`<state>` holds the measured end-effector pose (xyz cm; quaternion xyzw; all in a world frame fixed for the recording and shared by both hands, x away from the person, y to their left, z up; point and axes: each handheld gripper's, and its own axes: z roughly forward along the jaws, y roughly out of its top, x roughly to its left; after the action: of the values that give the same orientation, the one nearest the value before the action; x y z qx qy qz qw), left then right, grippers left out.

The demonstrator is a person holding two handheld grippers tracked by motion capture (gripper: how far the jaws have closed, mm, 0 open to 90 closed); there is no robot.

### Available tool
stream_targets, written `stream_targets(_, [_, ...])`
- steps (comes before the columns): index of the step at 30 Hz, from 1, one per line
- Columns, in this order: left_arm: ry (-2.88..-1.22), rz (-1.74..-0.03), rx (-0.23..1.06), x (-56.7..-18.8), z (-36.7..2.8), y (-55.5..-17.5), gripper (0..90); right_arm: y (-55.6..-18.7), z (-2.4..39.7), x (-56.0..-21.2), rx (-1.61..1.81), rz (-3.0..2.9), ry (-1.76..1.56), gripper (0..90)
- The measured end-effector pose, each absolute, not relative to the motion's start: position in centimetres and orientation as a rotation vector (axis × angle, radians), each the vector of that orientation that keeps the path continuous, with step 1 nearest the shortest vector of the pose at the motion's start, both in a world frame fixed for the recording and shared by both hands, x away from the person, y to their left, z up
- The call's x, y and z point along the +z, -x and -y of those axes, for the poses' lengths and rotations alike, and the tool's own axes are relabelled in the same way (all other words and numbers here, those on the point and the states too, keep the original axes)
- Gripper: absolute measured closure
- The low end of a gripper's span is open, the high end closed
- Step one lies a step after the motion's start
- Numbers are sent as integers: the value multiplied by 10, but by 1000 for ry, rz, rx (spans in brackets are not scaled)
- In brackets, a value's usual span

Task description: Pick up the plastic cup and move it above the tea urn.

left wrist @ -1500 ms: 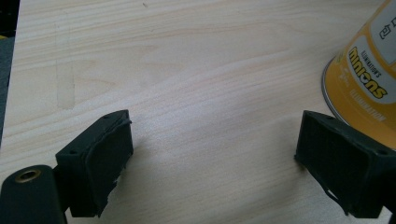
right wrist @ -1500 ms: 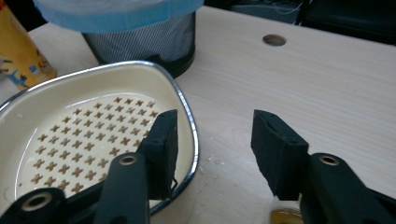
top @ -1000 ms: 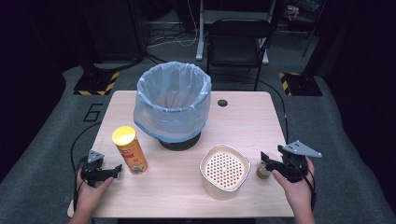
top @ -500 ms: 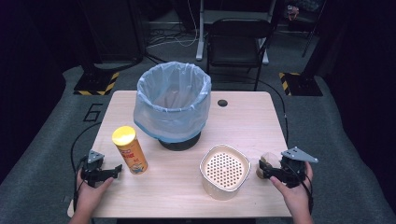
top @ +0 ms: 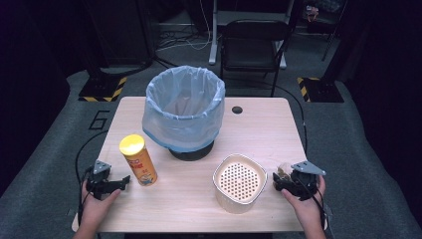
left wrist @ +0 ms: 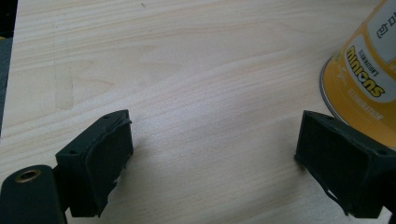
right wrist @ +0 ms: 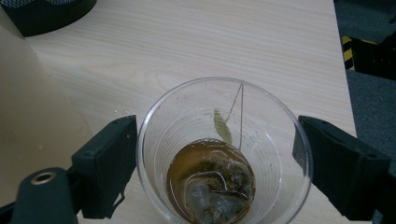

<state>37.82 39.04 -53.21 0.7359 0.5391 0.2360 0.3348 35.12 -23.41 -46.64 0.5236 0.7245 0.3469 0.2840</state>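
Observation:
A clear plastic cup (right wrist: 224, 154) with brown tea and a tea bag stands on the table (top: 259, 129) right of a beige container with a perforated lid (top: 239, 181). My right gripper (right wrist: 215, 163) points down over the cup (top: 283, 173). The jaws flank its walls and have just been closing. The cup looks undeformed, and I see no pad pressing on it. My left gripper (top: 124, 181) rests open on the table at the front left, nothing between its jaws (left wrist: 212, 158). A yellow snack can (top: 138, 159) stands upright just right of it (left wrist: 369, 79).
A bin lined with a light blue bag (top: 184, 107) stands at the table's middle back. A dark round hole (top: 237, 109) lies to its right. A black chair (top: 254, 40) stands behind the table. The beige container's wall (right wrist: 32, 116) is close to the right gripper's left jaw.
My right gripper has come down and slightly left, from above and beside the cup to around it. The left gripper and the other things have not moved.

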Motion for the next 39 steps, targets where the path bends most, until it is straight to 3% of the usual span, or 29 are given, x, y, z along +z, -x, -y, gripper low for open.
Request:
stream_targets(17, [-1921,-1403,618,-532,-391,-379,107,-357,233,-484,917,-1939,-1437,282])
stream_targets(39, [-1921,-1401,617,-532,-391,-379,107,-359,236,-484,965,-1981,-1387,341])
